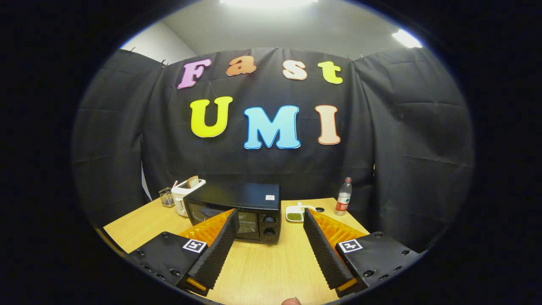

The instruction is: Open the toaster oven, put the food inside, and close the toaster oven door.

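Tongs (pixel 271 218) spread wide, nothing between them, above the desk (pixel 262 262). Toaster oven (pixel 237 212) just ahead, door closed, partly behind left finger. White dish (pixel 295 213) w/ green food, prob. beans, sits right of oven; bottle (pixel 344 197) beyond it.

Matt wooden table (pixel 262 262), glossy toaster oven (pixel 237 203)

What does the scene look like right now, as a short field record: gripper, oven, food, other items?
gripper: open, fingers spread, nothing between them
toaster oven: black, just ahead of the fingers, door closed
food: green contents in a white dish, right of the oven
behind oven: white toaster holding bread, glass cup
bottle: upright, beyond the dish
surface: wooden table
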